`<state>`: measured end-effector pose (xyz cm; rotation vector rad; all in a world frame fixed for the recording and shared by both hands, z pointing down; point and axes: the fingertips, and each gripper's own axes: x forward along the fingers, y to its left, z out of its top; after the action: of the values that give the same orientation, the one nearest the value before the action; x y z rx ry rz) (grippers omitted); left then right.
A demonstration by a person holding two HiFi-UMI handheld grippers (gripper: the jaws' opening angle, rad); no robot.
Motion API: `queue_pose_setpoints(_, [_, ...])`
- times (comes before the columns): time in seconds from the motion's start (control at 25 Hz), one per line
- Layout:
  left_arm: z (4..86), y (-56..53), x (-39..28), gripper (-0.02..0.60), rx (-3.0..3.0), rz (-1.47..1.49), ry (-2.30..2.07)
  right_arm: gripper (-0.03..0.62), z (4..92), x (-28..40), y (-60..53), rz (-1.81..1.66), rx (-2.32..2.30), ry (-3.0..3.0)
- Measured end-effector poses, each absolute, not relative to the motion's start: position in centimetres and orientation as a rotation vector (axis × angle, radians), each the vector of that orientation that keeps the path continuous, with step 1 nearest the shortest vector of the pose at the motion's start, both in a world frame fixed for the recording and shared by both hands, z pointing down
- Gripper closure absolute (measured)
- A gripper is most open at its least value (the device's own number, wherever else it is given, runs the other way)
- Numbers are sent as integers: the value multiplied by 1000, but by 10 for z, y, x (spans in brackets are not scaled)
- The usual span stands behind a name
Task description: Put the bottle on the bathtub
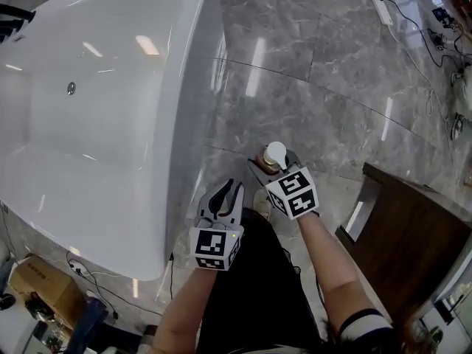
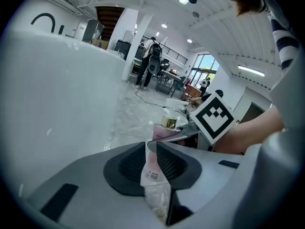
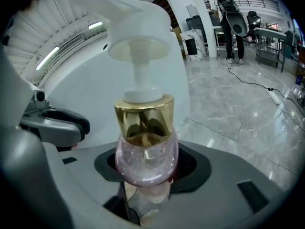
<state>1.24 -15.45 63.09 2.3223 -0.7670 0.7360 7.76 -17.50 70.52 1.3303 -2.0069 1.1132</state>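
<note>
The bottle (image 1: 275, 153) has a pink see-through body, a gold collar and a white pump head. My right gripper (image 1: 273, 168) is shut on its body and holds it upright over the grey marble floor, to the right of the white bathtub (image 1: 188, 124). In the right gripper view the bottle (image 3: 145, 147) fills the middle between the jaws of the right gripper (image 3: 147, 171). My left gripper (image 1: 227, 196) hangs just left of it, shut with nothing in it. In the left gripper view the bottle (image 2: 167, 123) shows beyond the left gripper (image 2: 150, 149), with the bathtub wall (image 2: 57, 89) on the left.
A dark brown cabinet (image 1: 413, 227) stands at the right. A cardboard box (image 1: 40, 286) and cables lie by the tub's near end, and a power strip (image 1: 383, 9) with cords lies far right. A person (image 3: 233, 23) stands far off.
</note>
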Motion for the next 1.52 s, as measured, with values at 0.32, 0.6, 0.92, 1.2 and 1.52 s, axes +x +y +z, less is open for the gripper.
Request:
queue_pose_setpoints(0.32, [699,-174,33,497,2353,839,-734,364,760,77,-187,1120,1345,-2006])
queue_pose_setpoints(0.6, [744,-182,23,497,2284,868,-786,363,798,72,-199,1124,1360,-2001])
queue_pose_setpoints(0.92, [789,-185,21,497,2253,886,-807,363,850,67,-199,1107,1316,-1985])
queue_pose_setpoints(1.2, [818,-192,16,497,2236,887,-839,363,886,61,-203,1102,1298,-1981])
queue_pose_setpoints(1.52, [853,-201,12,497,2212,909,-868,362,915,60,-216,1062,1319,-1990])
